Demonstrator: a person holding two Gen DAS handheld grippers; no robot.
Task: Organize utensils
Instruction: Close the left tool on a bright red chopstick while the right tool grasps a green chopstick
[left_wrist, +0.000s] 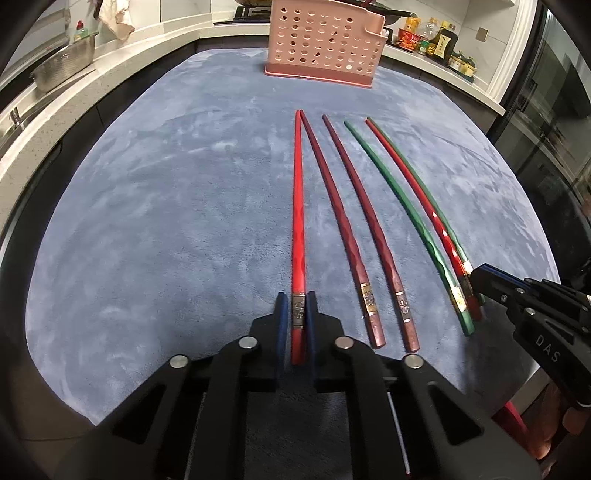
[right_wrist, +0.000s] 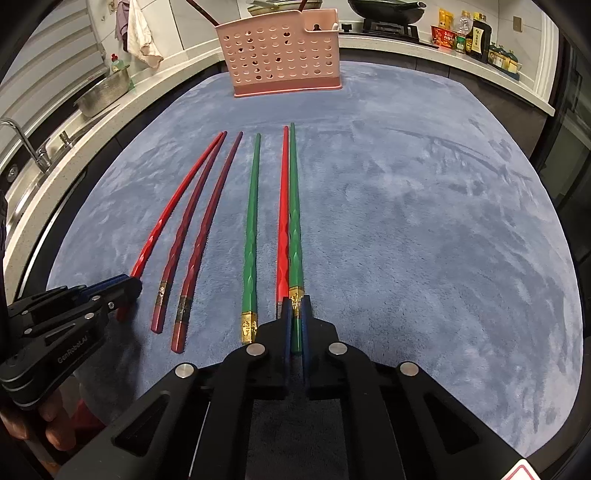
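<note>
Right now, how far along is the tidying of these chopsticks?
Barely begun. All six chopsticks lie on the blue mat; the pink holder shows sticks poking out. In hand: the left gripper closes around a red chopstick, the right gripper around a green chopstick. Two maroon, one green, one red remain.

Both wrist cams low, close over blue mat (left_wrist: 166, 221), facing fwd toward pink basket (left_wrist: 325, 40). Left view offset left, right view right; shared: chopstick row (right_wrist: 251, 236), basket, counter.
</note>
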